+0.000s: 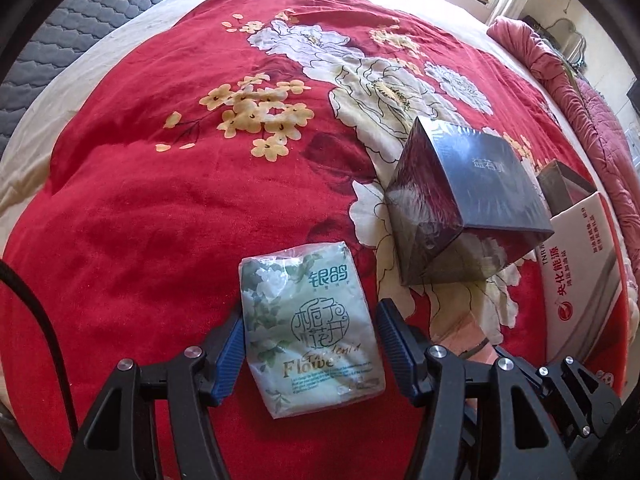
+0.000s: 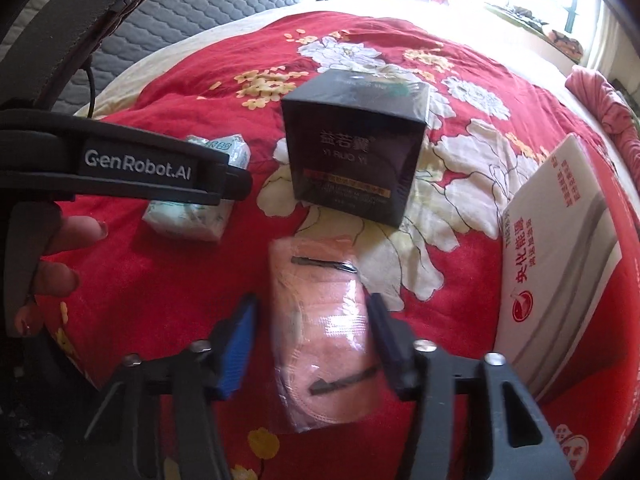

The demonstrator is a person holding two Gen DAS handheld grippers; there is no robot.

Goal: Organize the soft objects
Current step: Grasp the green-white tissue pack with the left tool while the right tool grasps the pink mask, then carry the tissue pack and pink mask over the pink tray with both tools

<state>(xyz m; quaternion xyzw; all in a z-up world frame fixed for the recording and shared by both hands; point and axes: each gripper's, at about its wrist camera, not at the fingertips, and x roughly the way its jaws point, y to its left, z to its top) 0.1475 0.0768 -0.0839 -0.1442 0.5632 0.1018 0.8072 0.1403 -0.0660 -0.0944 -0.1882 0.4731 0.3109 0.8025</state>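
Observation:
A green-and-white tissue pack lies on the red floral blanket. My left gripper straddles it: the left pad touches its edge and a thin gap shows at the right pad, so the jaws are open. In the right wrist view a pink packet in clear plastic lies lengthwise between the fingers of my right gripper. The right pad is at its edge, the blue left pad stands clear, so this one is open too. The same tissue pack shows there, partly hidden under the left gripper's black finger.
A glossy black box stands on the blanket just beyond both packs. A white printed carton lies at the right. A pink quilt is bunched far right, and a grey mattress is at the far left. A person's fingers hold the left gripper.

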